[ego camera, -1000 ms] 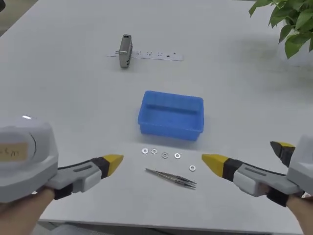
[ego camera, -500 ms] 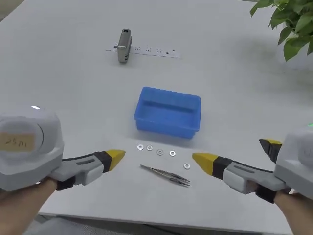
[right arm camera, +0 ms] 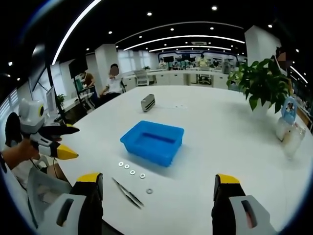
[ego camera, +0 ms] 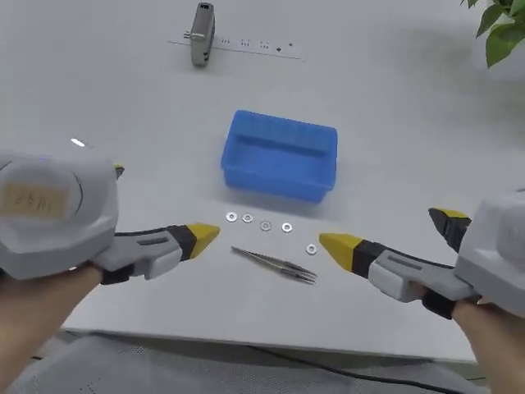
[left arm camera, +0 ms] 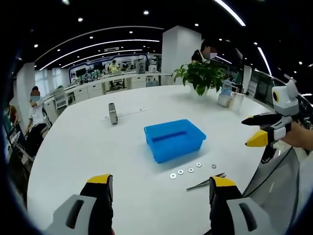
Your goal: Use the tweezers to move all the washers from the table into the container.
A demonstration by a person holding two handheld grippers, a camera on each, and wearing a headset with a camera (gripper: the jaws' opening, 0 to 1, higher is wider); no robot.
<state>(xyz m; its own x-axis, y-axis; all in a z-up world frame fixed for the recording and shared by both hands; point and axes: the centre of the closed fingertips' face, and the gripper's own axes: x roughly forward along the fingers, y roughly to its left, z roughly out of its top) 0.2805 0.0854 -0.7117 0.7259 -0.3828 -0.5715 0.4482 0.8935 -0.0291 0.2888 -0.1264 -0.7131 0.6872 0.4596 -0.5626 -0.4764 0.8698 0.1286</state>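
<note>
Tabletop: white and wide, in an open-plan office with strip lights overhead.
Container: blue rectangular tub, mid-tabletop, upright, open side up.
Washers: five small rings flat on the tabletop, all outside the container. Four sit in a short row just in front of its near wall. The fifth sits a little apart, toward the right claw.
Tweezers: lying flat on the near side of the washer row, angled, between the two claws, neither touching them.
Left claw: jaws wide apart, nothing between them, held left of the tweezers.
Right claw: jaws wide apart, nothing gripped, held right of the tweezers with one yellow tip near the fifth washer.
Far side: power strip with a grey block at its left end; plant at the right corner.
</note>
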